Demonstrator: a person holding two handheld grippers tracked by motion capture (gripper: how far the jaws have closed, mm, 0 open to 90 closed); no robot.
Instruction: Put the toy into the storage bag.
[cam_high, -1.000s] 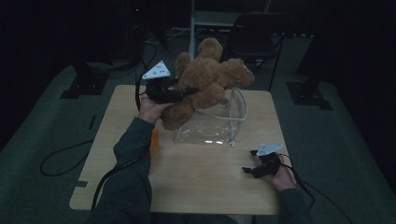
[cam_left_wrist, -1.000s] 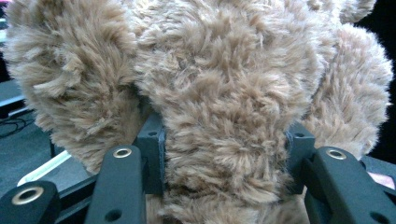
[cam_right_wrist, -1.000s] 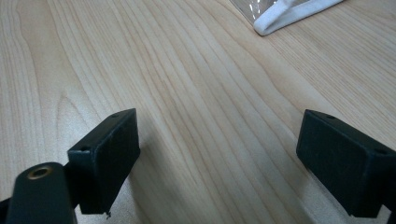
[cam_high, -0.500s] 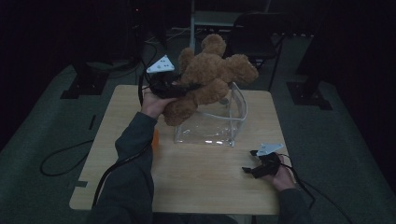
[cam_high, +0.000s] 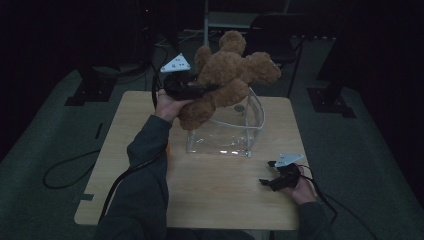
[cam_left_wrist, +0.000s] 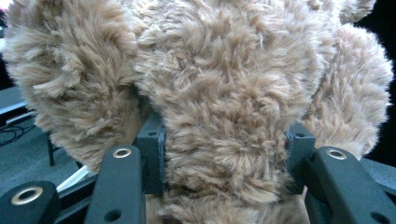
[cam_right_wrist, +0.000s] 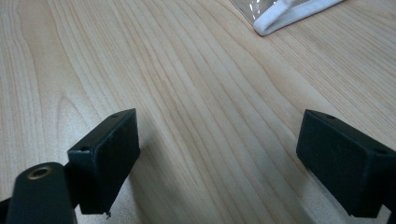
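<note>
High view: left gripper (cam_high: 202, 90) holds the teddy bear (cam_high: 227, 75) in the air just above the clear container (cam_high: 252, 125) at the bench's (cam_high: 125, 150) far side; right gripper (cam_high: 270, 177) rests near the container's front, w/ nothing in it. Left gripper view: fingers (cam_left_wrist: 152, 154) clamped on the bear's (cam_left_wrist: 224, 107) furry body. Right gripper view: fingers (cam_right_wrist: 107, 154) apart over bare bench (cam_right_wrist: 210, 116), container's white rim (cam_right_wrist: 289, 14) beyond; step looks like carrying the bear re the container, next probably needs lowering it inside before letting go

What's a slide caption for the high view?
Left claw grips a brown teddy bear above a clear plastic bag; right claw rests open on the wooden table.
</note>
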